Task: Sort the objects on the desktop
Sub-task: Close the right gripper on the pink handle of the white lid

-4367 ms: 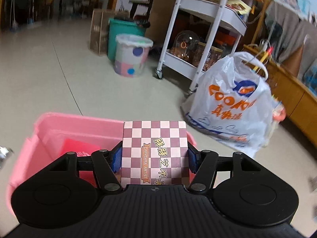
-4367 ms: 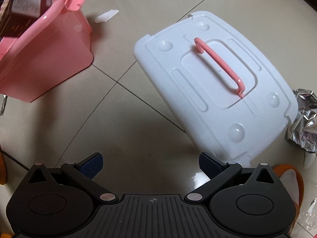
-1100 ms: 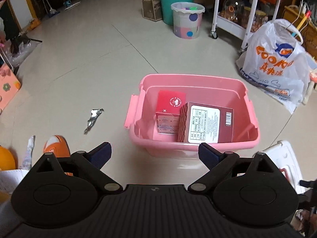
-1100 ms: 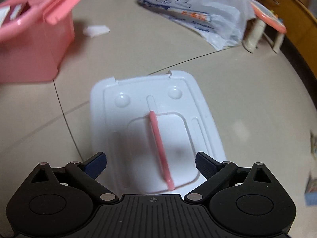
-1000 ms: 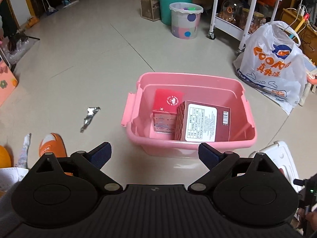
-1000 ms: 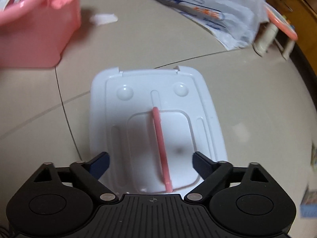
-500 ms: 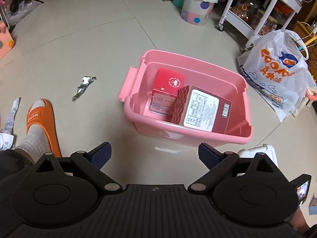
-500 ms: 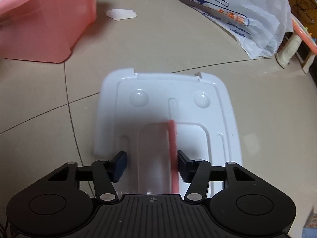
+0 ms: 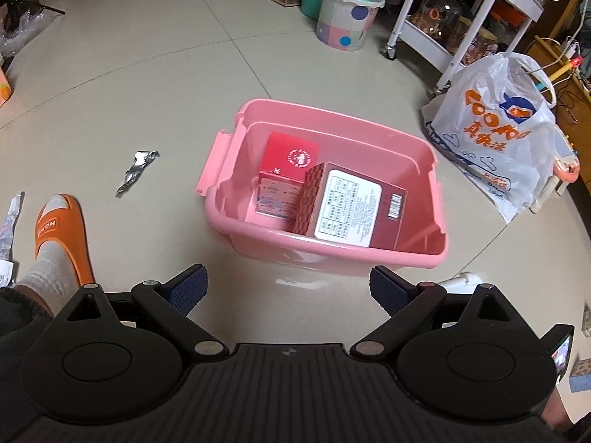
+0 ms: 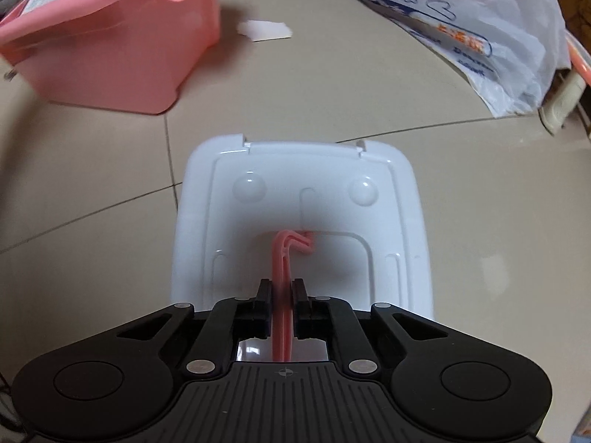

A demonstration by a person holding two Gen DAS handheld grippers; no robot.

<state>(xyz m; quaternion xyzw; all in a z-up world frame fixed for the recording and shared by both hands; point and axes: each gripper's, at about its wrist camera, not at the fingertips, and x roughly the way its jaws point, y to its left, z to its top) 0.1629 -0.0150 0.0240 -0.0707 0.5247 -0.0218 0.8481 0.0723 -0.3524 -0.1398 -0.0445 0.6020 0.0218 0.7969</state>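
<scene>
A pink plastic bin (image 9: 332,251) stands on the tiled floor ahead of my left gripper (image 9: 288,288), which is open and holds nothing. Inside the bin lie a red box (image 9: 288,170) and a checkered maroon box (image 9: 354,206) with its white label up. In the right wrist view the white lid (image 10: 299,199) lies flat on the floor. My right gripper (image 10: 282,288) is closing, its pads pressed on either side of the lid's pink handle (image 10: 282,258). The bin (image 10: 110,48) shows at upper left there.
A white printed plastic bag (image 9: 502,133) sits right of the bin, with a wheeled white shelf cart (image 9: 461,18) behind it. A dotted bucket (image 9: 347,14) stands at the back. A foot in an orange slipper (image 9: 62,236) and foil scraps (image 9: 136,173) are at left.
My right gripper closed from wide open onto the lid's pink handle. The left wrist view tilted down slightly, so the bin sits higher and the slippered foot came into view.
</scene>
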